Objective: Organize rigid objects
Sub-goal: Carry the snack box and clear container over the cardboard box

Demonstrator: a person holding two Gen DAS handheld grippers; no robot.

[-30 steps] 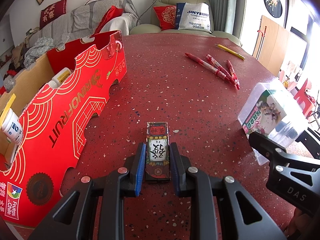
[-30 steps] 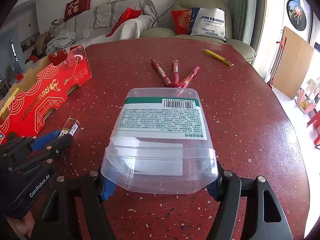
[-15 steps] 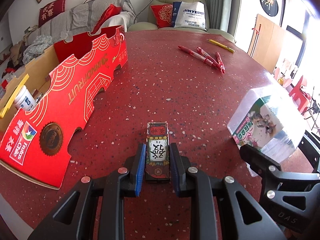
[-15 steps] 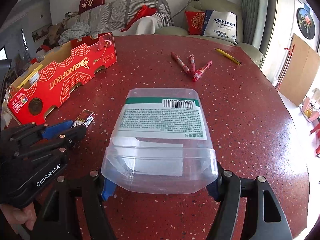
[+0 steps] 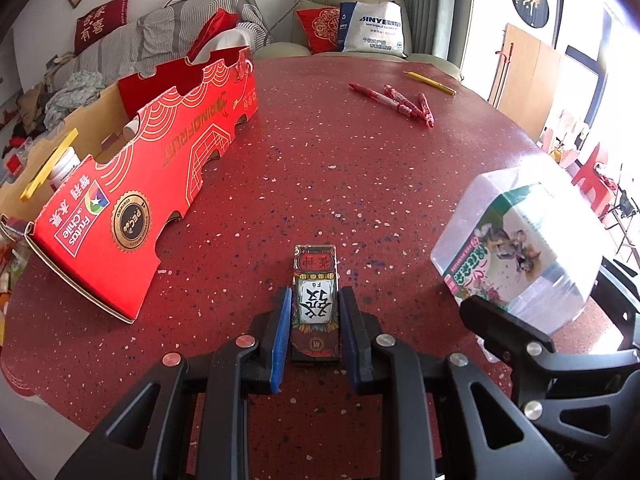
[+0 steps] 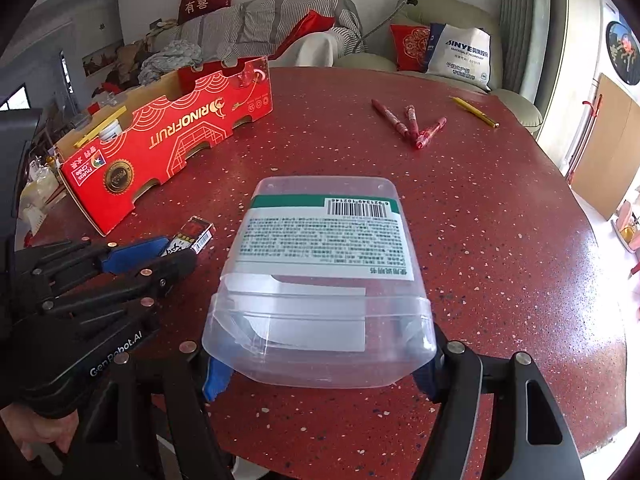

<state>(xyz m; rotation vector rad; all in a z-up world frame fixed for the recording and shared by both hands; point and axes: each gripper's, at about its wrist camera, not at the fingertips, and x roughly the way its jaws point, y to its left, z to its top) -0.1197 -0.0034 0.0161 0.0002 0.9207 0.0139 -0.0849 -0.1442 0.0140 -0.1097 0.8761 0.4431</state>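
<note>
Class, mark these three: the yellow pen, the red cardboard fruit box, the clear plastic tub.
yellow pen (image 6: 475, 111), right wrist view, mid-barrel.
red cardboard fruit box (image 5: 168, 168), left wrist view, printed front wall.
clear plastic tub (image 6: 326, 240), right wrist view, white label.

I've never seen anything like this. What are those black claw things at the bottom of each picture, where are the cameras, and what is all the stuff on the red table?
There is no robot here: a person holds a two-fingered clamp in each hand, and each clamp carries a wide-angle camera that looks along its fingers. One picture comes from the left clamp, the other from the right.

The left gripper is closed on a small card box with Chinese characters. The right gripper holds a clear plastic tub with a printed label, its jaws spread wide around it.

On the speckled red table stand a long red fruit carton with a few items already inside, some red pens and a yellow pen. Sofas stand behind.
</note>
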